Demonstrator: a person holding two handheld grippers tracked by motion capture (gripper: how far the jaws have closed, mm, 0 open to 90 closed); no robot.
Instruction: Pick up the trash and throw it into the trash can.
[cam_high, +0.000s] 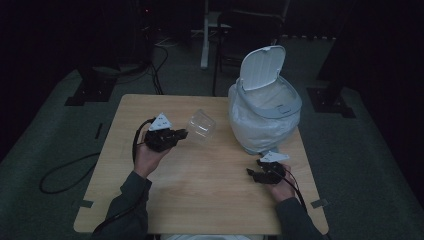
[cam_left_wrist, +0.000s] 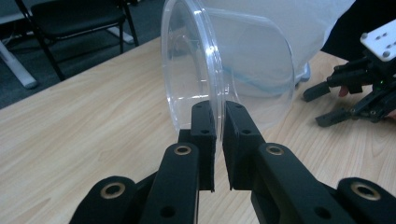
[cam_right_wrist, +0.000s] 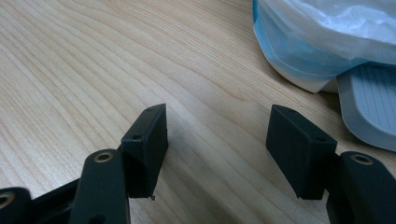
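the right gripper (cam_high: 258, 172) rests low at the near right of the wooden table (cam_high: 200, 200), jaws spread apart with bare wood between them. to its left and a little farther off, the left gripper (cam_high: 181, 134) is clamped on the rim of a clear plastic cup (cam_high: 201, 126), held on its side above the tabletop, mouth turned toward the gripper. beyond the right gripper, a white pedal bin (cam_high: 264, 117) stands at the table's far right, lid (cam_high: 261, 66) raised, white liner draped over its rim.
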